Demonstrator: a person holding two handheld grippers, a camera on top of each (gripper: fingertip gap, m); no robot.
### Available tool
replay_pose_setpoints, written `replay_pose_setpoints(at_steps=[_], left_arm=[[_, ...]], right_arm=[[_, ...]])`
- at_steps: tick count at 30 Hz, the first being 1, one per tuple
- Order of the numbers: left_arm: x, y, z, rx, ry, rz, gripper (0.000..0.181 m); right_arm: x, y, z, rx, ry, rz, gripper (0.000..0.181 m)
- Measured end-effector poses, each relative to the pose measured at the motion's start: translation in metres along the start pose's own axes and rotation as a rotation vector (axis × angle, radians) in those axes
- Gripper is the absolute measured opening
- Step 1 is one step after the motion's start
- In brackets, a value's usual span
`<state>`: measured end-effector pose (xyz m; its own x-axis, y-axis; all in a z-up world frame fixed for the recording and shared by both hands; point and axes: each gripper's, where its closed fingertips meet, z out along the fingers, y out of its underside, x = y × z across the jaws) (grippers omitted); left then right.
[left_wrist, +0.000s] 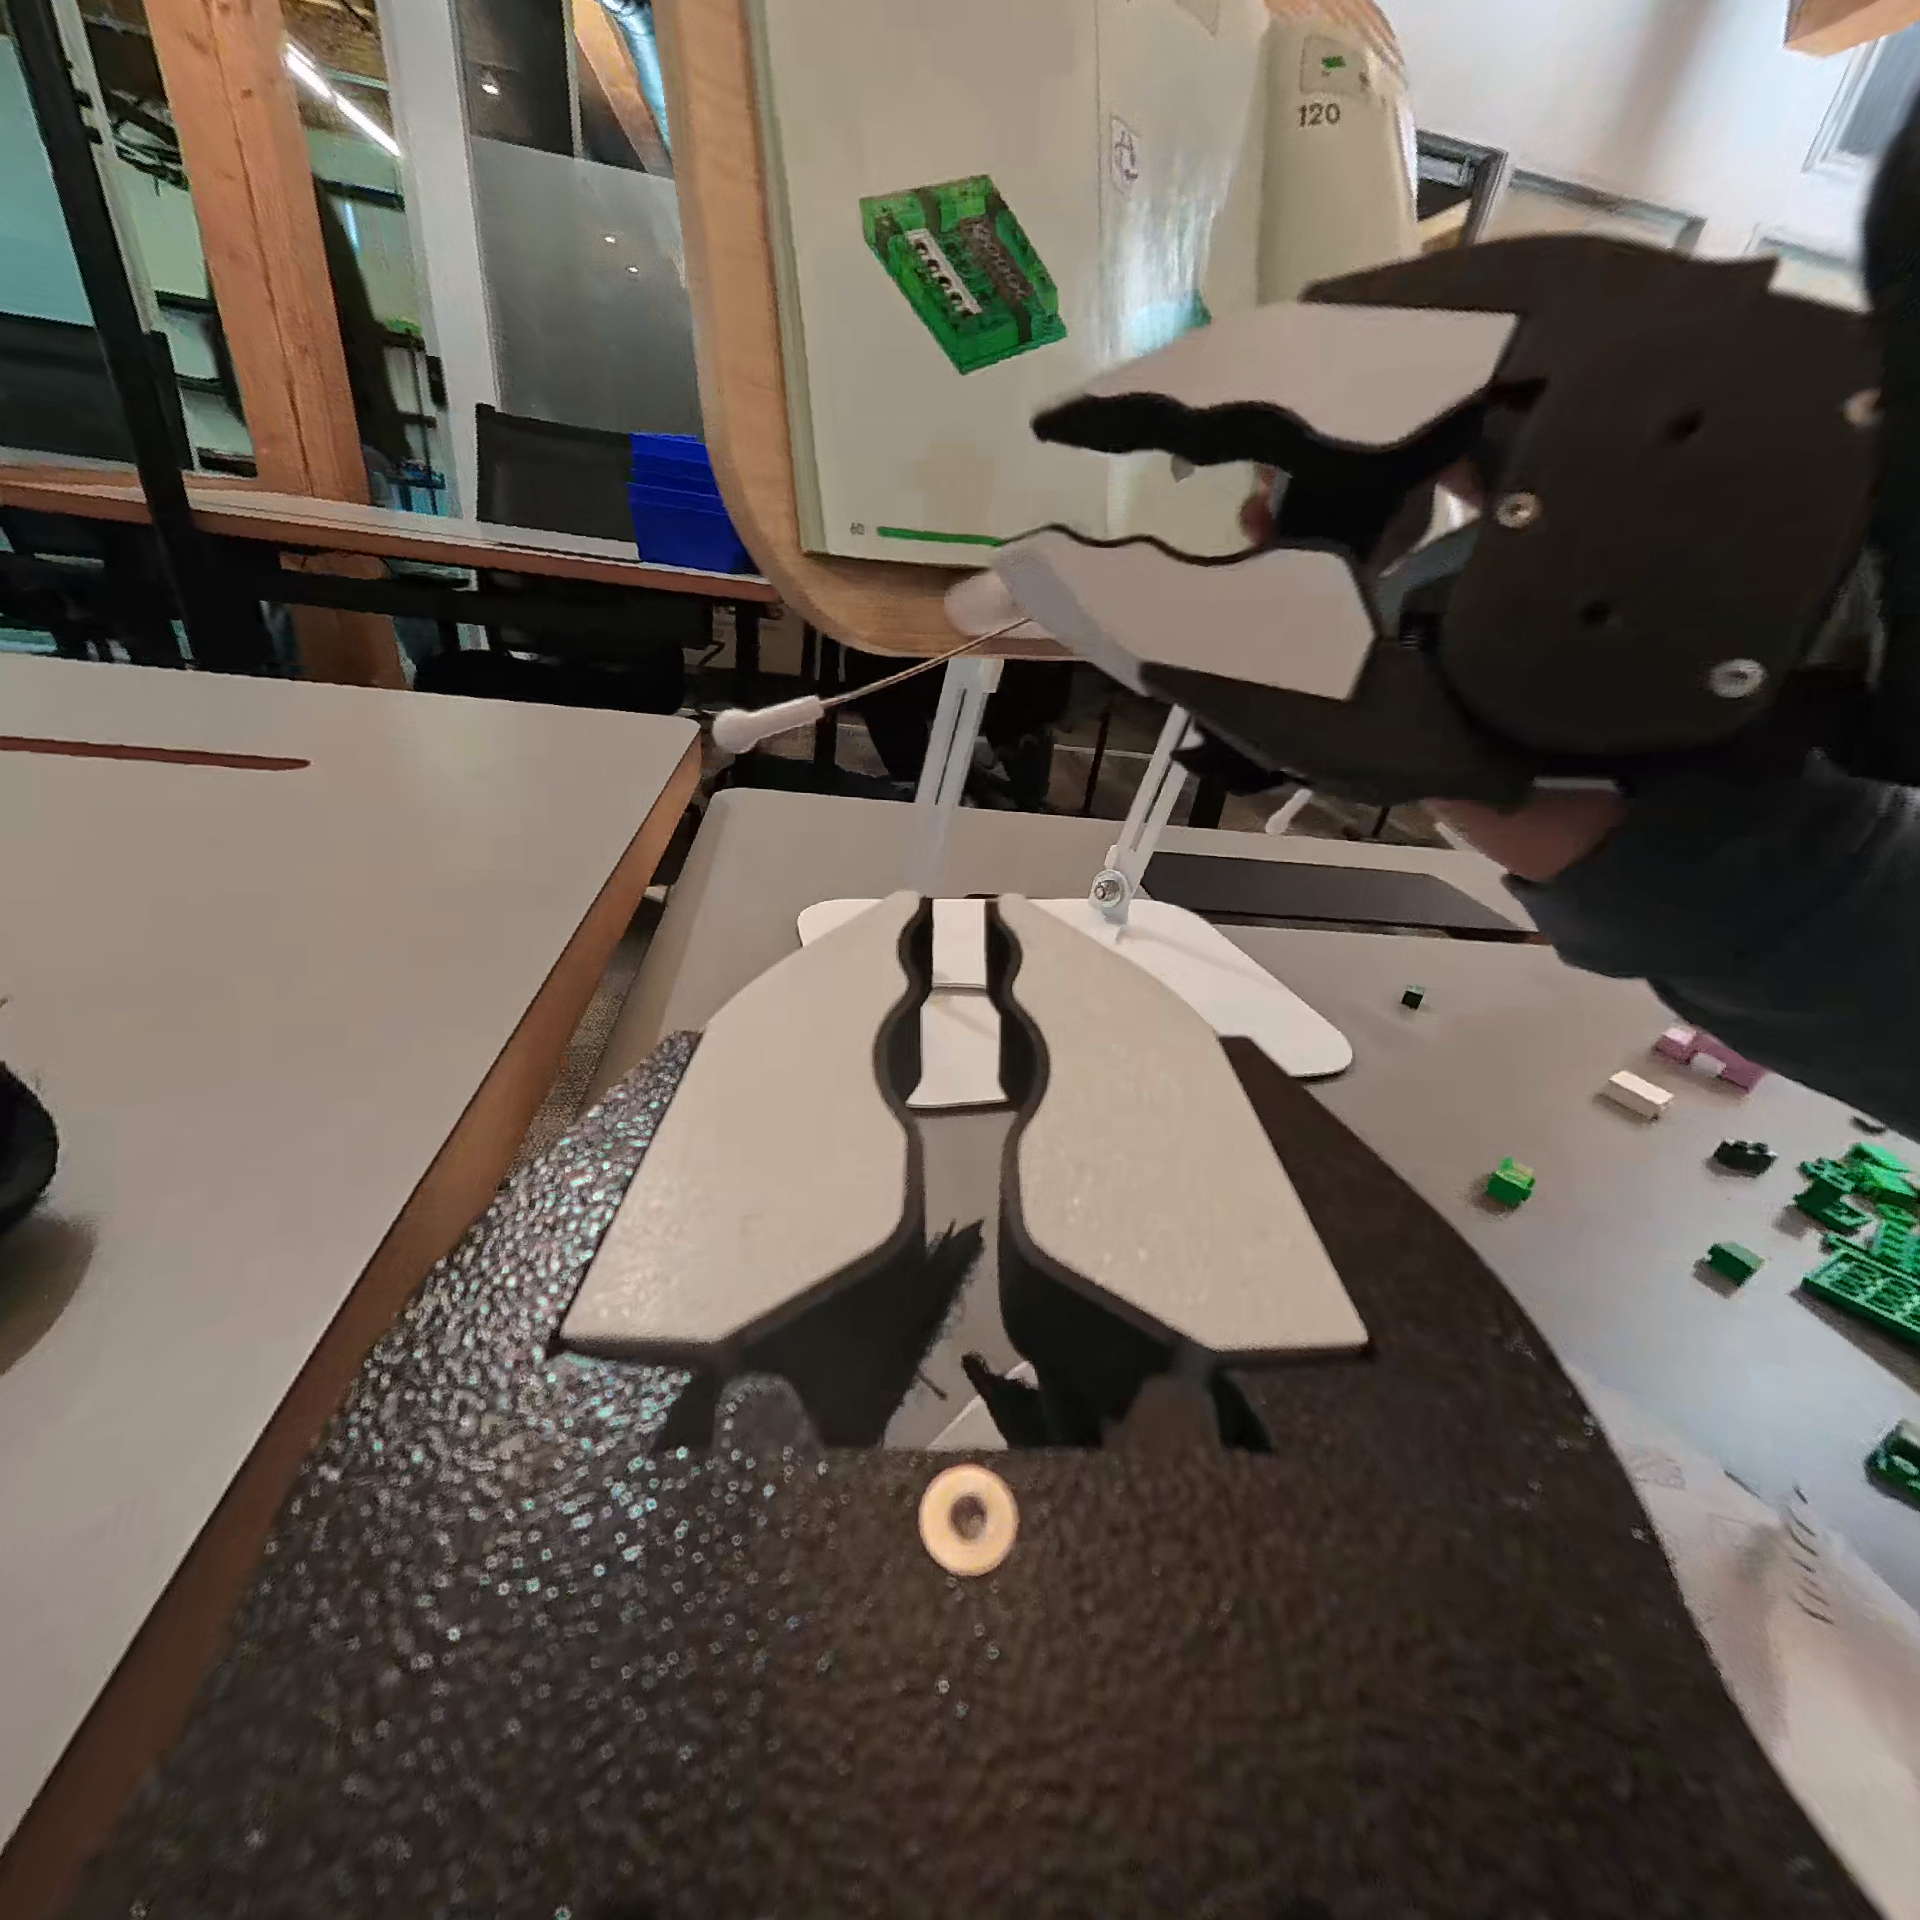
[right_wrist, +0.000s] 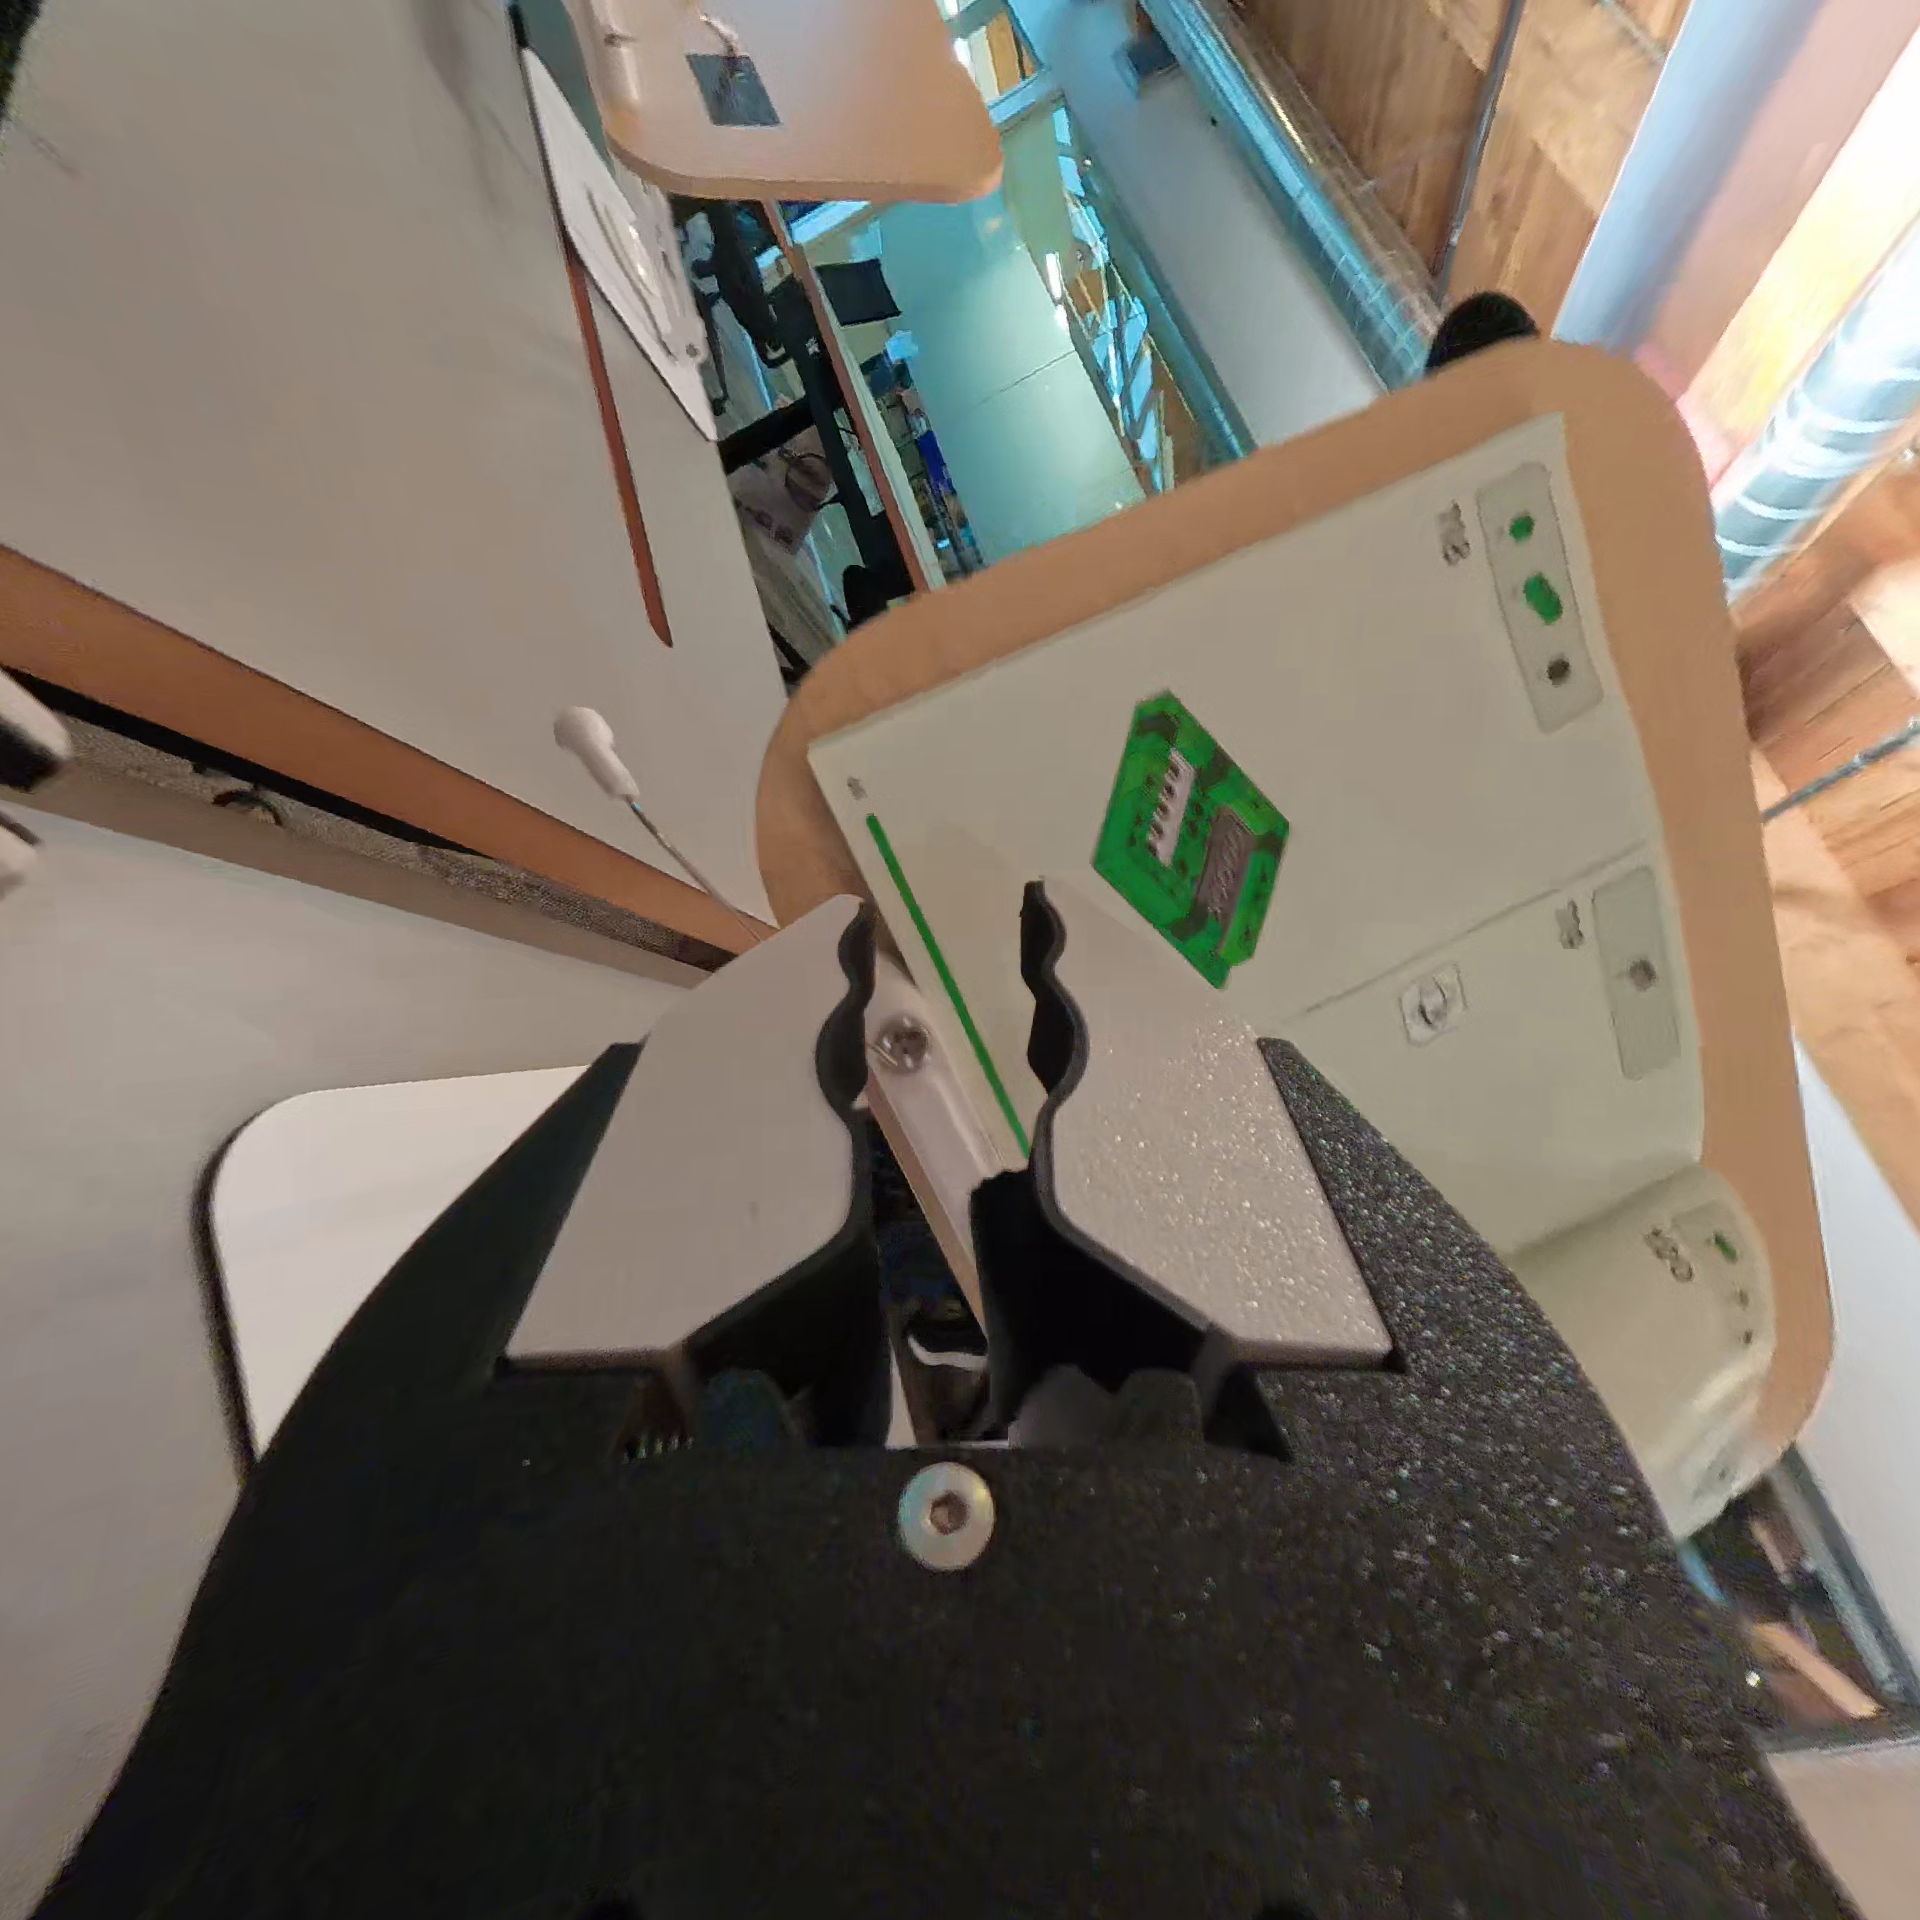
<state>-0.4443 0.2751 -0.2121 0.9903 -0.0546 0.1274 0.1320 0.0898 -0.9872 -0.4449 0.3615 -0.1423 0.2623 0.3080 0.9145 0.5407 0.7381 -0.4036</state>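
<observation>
Two tongs in view, both with grey fingers on black bodies. Right tongs (right_wrist: 940, 914) turned on its side, raised to the lower left corner of an instruction booklet (left_wrist: 966, 436) that stands open on a wooden book stand (left_wrist: 727, 416); jaws parted by a modest gap, nothing gripped; the page's bottom edge with its green bar and the stand's white ledge with a screw (right_wrist: 902, 1042) lie in the gap, contact cannot be told. In the left wrist view the same tongs comes in from the right, held by a hand in a dark sleeve (left_wrist: 1766, 904), tips at the page's lower corner. Open page shows a printed green brick assembly; a further page curls at the right. A thin wire page holder with a white tip (left_wrist: 758, 724) juts from the stand's lower left corner. Stand rests on white legs and a white base plate (left_wrist: 1247, 977) on the grey counter (left_wrist: 1455, 1091). Left tongs (left_wrist: 956, 920) hovers low over the counter, pointing at the base plate, jaws narrowly apart and empty. Several loose bricks lie to the right on the counter: green pieces (left_wrist: 1860, 1236), one white brick (left_wrist: 1638, 1093), one pink brick (left_wrist: 1704, 1051). A second grey counter (left_wrist: 260, 987) with a wood edge sits to the left, across a gap.
</observation>
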Motion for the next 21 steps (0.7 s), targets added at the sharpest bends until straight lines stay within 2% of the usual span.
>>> replay_pose_setpoints(at_steps=[6,15,21], left_arm=[[0.0,0.004,0.002,-0.018,0.0,0.005,0.008],[-0.003,0.005,0.002,-0.023,-0.001,-0.026,0.006],[-0.001,0.0,0.0,0.0,-0.016,0.046,0.0]], right_arm=[[-0.018,-0.008,0.019,0.003,0.007,-0.165,0.028],[-0.015,-0.012,0.026,-0.008,0.019,-0.154,0.028],[-0.004,-0.013,0.019,0.001,0.04,-0.131,0.025]])
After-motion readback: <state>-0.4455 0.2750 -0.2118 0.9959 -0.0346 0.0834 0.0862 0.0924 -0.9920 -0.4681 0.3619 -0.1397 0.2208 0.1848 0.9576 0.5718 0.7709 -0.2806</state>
